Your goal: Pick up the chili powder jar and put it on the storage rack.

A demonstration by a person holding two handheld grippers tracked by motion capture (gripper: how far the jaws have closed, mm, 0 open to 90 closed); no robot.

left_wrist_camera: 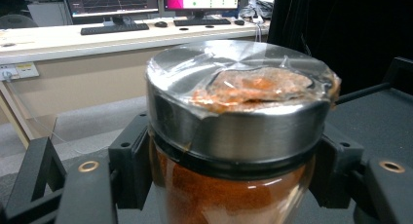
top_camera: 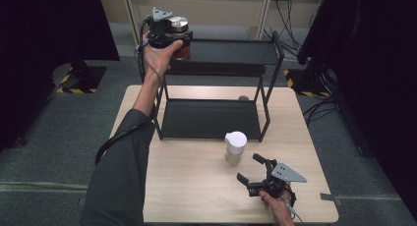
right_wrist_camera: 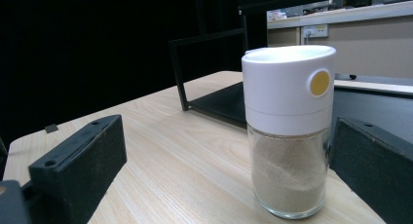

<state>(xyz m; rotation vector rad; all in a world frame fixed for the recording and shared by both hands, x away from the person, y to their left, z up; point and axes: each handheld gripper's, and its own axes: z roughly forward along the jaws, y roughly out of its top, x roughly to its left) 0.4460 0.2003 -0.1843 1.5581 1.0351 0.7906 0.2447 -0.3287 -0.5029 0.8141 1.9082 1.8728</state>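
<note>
spice jar (left_wrist_camera: pixel 234 151): glass body, orange-red powder inside, brushed metal lid with clear film stretched over the top and some powder caught beneath the film. location: at the left end of the upper shelf (top_camera: pixel 231 51) of a black two-tier rack (top_camera: pixel 216 88) that stands at the far side of the wooden table (top_camera: pixel 196 182); whether its base rests on the shelf or hangs just above it cannot be told.

left gripper (top_camera: pixel 169 37): jaws closed on the spice jar, pads bearing on the glass just under the lid, one each side.

handling, judged: glass, so rigid but breakable; smooth and likely slippery; fairly full, so moderately heavy for its size. best hold is the present one, on the body below the lid's overhang, which should stop a downward slip. keep upright; the film seal looks loose.

second jar (right_wrist_camera: pixel 287 131): glass, pale powder, white plastic cap with a yellow round button. stands upright on the table just in front of the rack's lower shelf (top_camera: pixel 211 119).

right gripper (top_camera: pixel 255 172): jaws spread wide, holding nothing, low over the table; in the right gripper view the second jar stands between the jaws, nearer one of them, touching neither.
</note>
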